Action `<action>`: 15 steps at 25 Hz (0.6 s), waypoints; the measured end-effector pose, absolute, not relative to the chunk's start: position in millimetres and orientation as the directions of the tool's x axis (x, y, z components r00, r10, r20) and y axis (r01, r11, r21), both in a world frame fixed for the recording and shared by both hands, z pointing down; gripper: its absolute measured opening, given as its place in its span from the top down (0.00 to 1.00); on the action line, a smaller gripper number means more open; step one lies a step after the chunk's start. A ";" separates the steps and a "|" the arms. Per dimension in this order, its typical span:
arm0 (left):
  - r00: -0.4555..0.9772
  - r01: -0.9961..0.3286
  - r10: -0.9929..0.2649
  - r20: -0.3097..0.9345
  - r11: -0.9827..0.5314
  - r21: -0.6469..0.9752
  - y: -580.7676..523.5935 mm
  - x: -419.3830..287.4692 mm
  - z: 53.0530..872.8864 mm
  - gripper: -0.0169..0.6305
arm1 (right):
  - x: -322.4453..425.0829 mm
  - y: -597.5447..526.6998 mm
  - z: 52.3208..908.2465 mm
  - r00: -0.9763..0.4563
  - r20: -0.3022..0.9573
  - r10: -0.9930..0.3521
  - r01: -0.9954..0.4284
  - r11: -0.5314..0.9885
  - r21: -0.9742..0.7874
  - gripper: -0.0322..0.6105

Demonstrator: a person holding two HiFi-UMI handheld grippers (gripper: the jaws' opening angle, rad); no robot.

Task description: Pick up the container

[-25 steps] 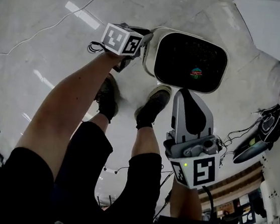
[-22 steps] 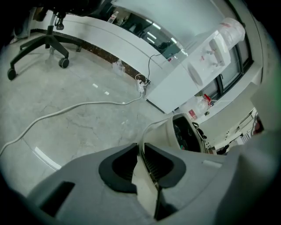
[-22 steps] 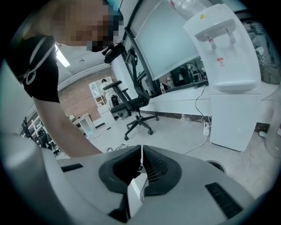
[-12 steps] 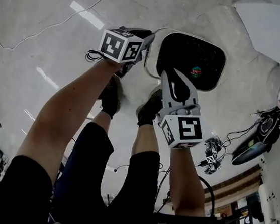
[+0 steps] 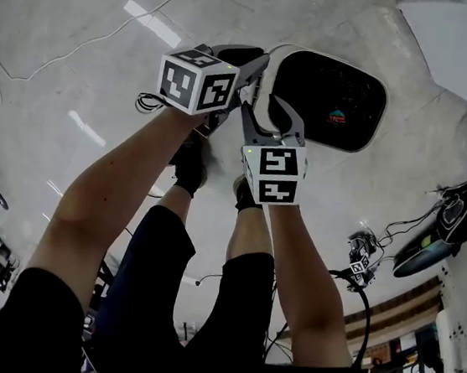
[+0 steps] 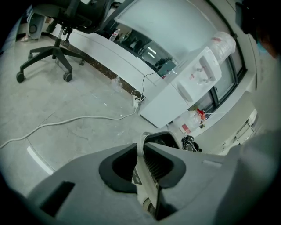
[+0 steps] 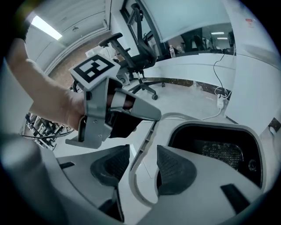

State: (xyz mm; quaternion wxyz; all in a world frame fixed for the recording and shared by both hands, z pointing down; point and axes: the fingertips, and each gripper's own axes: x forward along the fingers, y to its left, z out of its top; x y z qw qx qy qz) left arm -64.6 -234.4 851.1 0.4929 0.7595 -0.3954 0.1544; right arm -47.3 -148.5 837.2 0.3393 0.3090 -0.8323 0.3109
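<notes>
Gripping the white rim (image 6: 141, 151) of the container (image 5: 334, 88), the left claw (image 6: 141, 167) has its two dark pads (image 6: 118, 171) closed against that thin edge, one on each side. In the head view the left claw (image 5: 253, 61) comes in from the upper left of centre, its marker cube (image 5: 197, 84) facing the camera. The container sits just right of it in the upper middle of the frame: a white, rounded shell with a dark inside. Whether its base touches the floor (image 5: 82, 45) cannot be told.

The right claw (image 5: 266, 109) points up the frame from below, right beside the left one at the same left edge of the container. In the right gripper view the right claw (image 7: 142, 169) has just been opening. Its jaws stand wide apart with the curved white rim (image 7: 134, 171) passing between them, and neither pad (image 7: 175, 171) is seen pressing on it. The container's dark inside (image 7: 215, 149), with a mesh at the bottom, fills the right of that view, and the left claw (image 7: 147, 115) shows at the upper left, pinching the rim farther along.

A white cable (image 6: 74, 121) runs across the grey floor in the left gripper view. An office chair (image 6: 52, 52) stands at the upper left.
</notes>
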 end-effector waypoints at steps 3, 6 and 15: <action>0.647 -0.741 -0.466 0.603 -0.199 0.641 -235.8 -63.3 843.8 0.88 | -46.8 -147.3 844.4 -0.567 0.769 -0.296 -0.732 0.609 -0.305 0.71; 0.642 -0.743 -0.474 0.603 -0.188 0.643 -235.9 -62.7 837.8 0.89 | -48.1 -145.8 845.4 -0.570 0.770 -0.288 -0.733 0.602 -0.317 0.70; 0.663 -0.706 -0.519 0.539 -0.195 0.681 -241.0 -46.7 802.8 0.89 | -38.3 -143.4 826.1 -0.626 0.725 -0.288 -0.729 0.547 -0.412 0.77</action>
